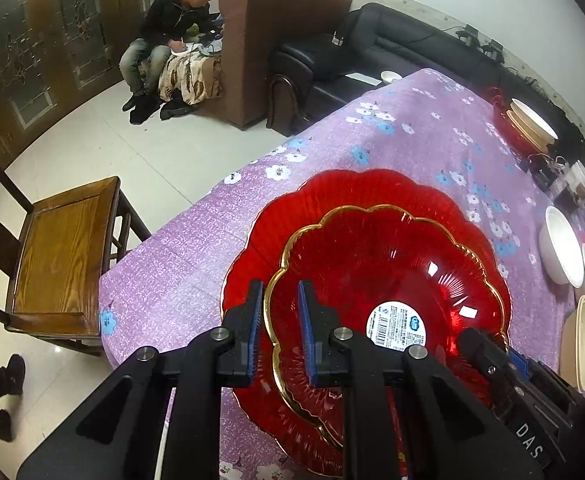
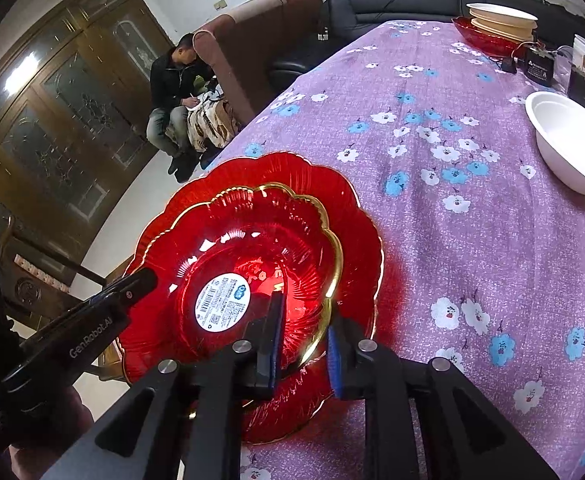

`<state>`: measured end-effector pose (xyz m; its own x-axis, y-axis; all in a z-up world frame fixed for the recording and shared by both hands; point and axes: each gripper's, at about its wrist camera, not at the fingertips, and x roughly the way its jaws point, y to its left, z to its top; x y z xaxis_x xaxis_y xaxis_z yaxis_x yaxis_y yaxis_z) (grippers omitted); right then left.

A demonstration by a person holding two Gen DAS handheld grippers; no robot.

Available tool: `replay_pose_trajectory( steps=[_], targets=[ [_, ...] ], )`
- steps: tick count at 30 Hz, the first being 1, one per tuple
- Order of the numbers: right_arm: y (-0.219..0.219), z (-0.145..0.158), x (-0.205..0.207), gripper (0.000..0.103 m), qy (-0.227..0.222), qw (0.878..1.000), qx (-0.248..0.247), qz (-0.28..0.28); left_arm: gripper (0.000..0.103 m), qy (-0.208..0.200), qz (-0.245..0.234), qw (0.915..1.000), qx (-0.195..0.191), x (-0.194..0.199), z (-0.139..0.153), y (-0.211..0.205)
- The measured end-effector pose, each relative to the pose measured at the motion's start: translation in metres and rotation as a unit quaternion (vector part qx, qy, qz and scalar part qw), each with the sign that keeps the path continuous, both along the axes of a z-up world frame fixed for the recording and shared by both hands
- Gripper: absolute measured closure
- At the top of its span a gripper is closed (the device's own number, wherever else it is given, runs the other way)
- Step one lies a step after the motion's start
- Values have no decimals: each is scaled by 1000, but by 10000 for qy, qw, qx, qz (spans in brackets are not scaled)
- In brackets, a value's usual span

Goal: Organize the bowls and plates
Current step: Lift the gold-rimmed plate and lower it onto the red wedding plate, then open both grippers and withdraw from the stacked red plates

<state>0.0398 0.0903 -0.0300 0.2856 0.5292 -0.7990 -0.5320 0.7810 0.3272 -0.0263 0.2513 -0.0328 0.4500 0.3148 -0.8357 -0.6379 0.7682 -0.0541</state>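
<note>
A gold-rimmed red glass bowl (image 1: 372, 256) (image 2: 252, 232) with a round white label (image 1: 397, 326) lies nested in a larger red scalloped plate (image 1: 332, 188) (image 2: 356, 216) near the corner of the purple flowered tablecloth (image 2: 472, 220). My left gripper (image 1: 279, 286) is shut on the bowl's left rim, one pad inside and one outside. On the opposite side, my right gripper (image 2: 304, 312) straddles the bowl's rim with its pads standing apart from the thin glass, so it is open. Each gripper also shows in the other's view: the right gripper (image 1: 488, 356) and the left gripper (image 2: 132, 288).
A white bowl (image 2: 568, 144) (image 1: 560, 244) sits to the right. Cream plates stacked in another red dish (image 2: 500, 20) stand at the far end, with a battery and wires (image 2: 538, 66) beside them. More cream bowls (image 1: 584, 352) line the right edge. A wooden chair (image 1: 64, 248) stands left of the table; a person (image 1: 172, 32) sits beyond.
</note>
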Motion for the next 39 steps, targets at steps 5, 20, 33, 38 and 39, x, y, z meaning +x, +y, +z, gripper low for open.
replay_pose_trajectory(
  steps=[5, 20, 33, 38, 39],
  targets=[
    [0, 0, -1, 79, -6, 10000, -29, 36, 88, -88, 66, 9999, -6, -1, 4, 0],
    [-29, 28, -17, 35, -162, 9994, 299, -71, 47, -839, 58, 9964, 49, -11, 35, -19],
    [-134, 37, -2, 35, 131, 9879, 1118, -1071, 47, -773, -829, 9936, 31, 16, 41, -80],
    [-179, 49, 23, 34, 115, 9766, 1399, -1631, 47, -825, -1379, 9868, -188, 49, 49, -116],
    [-187, 51, 30, 33, 109, 9746, 1445, -1710, 47, -821, -1470, 9855, -227, 59, 49, -124]
  ],
)
